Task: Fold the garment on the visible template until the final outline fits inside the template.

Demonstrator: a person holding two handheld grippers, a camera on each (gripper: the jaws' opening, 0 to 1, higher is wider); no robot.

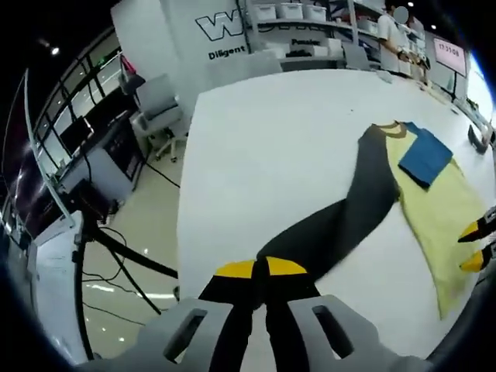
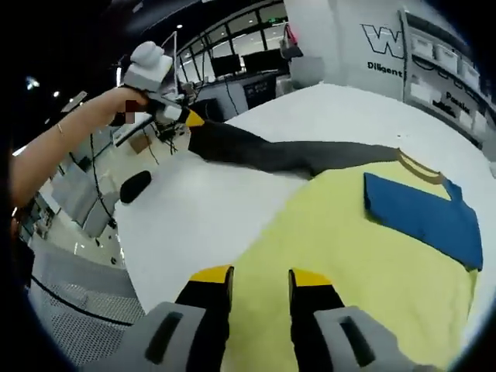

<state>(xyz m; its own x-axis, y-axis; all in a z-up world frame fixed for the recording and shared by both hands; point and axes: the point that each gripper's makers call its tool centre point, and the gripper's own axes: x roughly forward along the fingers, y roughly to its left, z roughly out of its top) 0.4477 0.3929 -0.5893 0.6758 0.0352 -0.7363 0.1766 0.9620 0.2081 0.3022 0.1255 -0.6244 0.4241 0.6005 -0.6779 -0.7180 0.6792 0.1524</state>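
Note:
A yellow garment (image 1: 442, 209) (image 2: 349, 263) lies spread on the white table (image 1: 271, 139) (image 2: 194, 225). On its chest, near the collar, rests a blue rectangle (image 1: 425, 155) (image 2: 422, 213). A long dark grey sleeve (image 1: 349, 209) (image 2: 263, 151) stretches from the collar to my left gripper (image 1: 261, 270) (image 2: 186, 118), which is shut on the sleeve's end near the table edge. My right gripper (image 2: 260, 279) (image 1: 474, 246) is open over the yellow fabric, with nothing between its jaws.
The table's edge (image 1: 184, 232) runs close to my left gripper, with floor and cables below. An office chair (image 1: 159, 105) stands beyond the far corner. Shelves with boxes (image 1: 291, 12) and a person (image 1: 391, 35) are at the back. A hand (image 2: 116, 105) holds the left gripper.

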